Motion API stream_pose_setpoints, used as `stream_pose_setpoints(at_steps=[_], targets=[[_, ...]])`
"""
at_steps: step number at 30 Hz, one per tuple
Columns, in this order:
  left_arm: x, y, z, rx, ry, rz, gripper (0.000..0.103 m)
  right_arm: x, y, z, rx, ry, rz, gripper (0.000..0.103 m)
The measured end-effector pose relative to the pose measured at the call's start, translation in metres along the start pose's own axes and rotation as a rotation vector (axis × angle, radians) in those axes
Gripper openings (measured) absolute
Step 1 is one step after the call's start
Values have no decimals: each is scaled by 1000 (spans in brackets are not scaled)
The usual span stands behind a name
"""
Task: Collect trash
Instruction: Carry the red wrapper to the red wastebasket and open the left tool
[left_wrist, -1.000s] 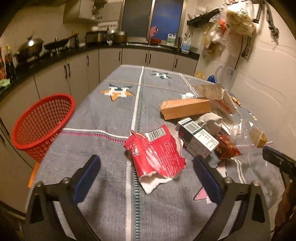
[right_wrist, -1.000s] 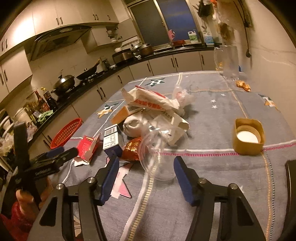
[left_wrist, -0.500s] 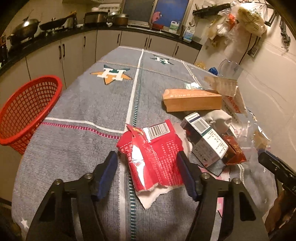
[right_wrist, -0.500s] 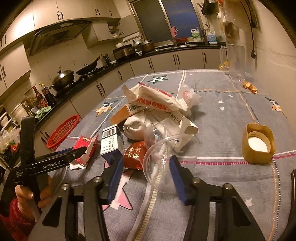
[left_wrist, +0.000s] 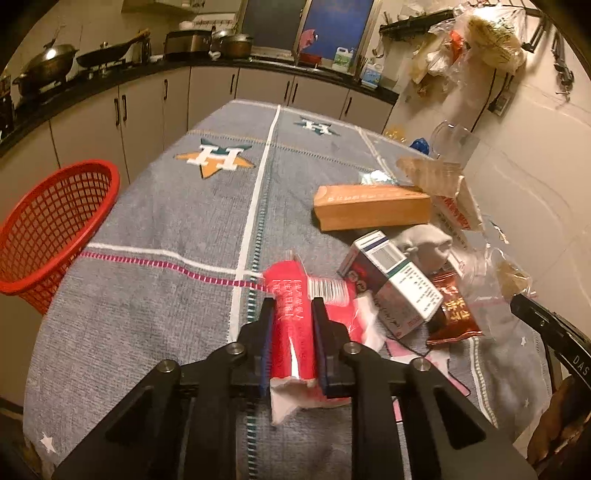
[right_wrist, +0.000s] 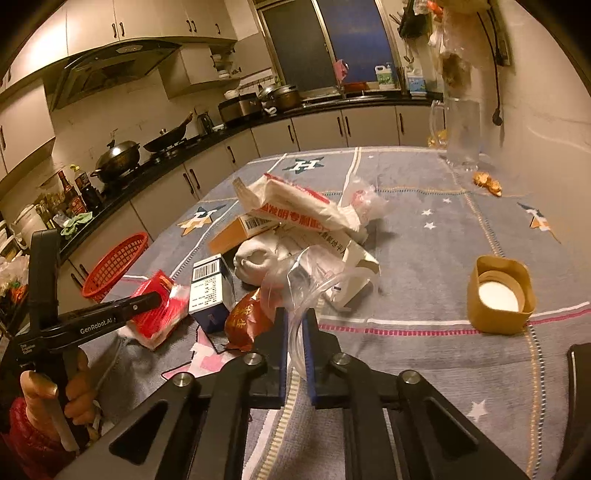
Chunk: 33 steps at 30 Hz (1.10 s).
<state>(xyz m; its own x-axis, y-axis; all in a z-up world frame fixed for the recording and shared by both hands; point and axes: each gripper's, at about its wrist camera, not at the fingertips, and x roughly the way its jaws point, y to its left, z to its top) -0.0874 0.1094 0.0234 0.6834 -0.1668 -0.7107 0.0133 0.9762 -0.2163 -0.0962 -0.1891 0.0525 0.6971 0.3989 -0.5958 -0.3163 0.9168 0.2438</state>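
Clamping down at the same moment, both tongs have just been closing and each now has a piece of rubbish between its pads. The left tongs (left_wrist: 292, 314) grip the red wrapper (left_wrist: 291, 332), which was lying flat and torn on the surface a second ago and is now squeezed into a narrow roll, its white torn edge hanging out near the handles. The right tongs (right_wrist: 294, 325) pinch the clear plastic cup (right_wrist: 295, 291), round and open a second ago, now crushed flat between the blue pads. Neither item looks lifted yet; both seem to rest on the grey cloth of the surface (left_wrist: 177, 229). Just right of the wrapper the rest of the litter stays heaped: a white and blue carton (left_wrist: 391, 280), a dark red sachet (left_wrist: 454, 314), a long brown box (left_wrist: 369, 210). The red basket (left_wrist: 55, 229) waits off the left edge, well apart from the pile. With two grips made, I judge that carrying them over there comes next.
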Motion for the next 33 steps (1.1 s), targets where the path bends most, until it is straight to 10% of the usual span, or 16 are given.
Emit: stream_pose_setpoints(at_steps=[33], targets=[[-45, -1, 11, 44, -145, 31, 17, -32, 25, 36, -41, -104, 102, 7]])
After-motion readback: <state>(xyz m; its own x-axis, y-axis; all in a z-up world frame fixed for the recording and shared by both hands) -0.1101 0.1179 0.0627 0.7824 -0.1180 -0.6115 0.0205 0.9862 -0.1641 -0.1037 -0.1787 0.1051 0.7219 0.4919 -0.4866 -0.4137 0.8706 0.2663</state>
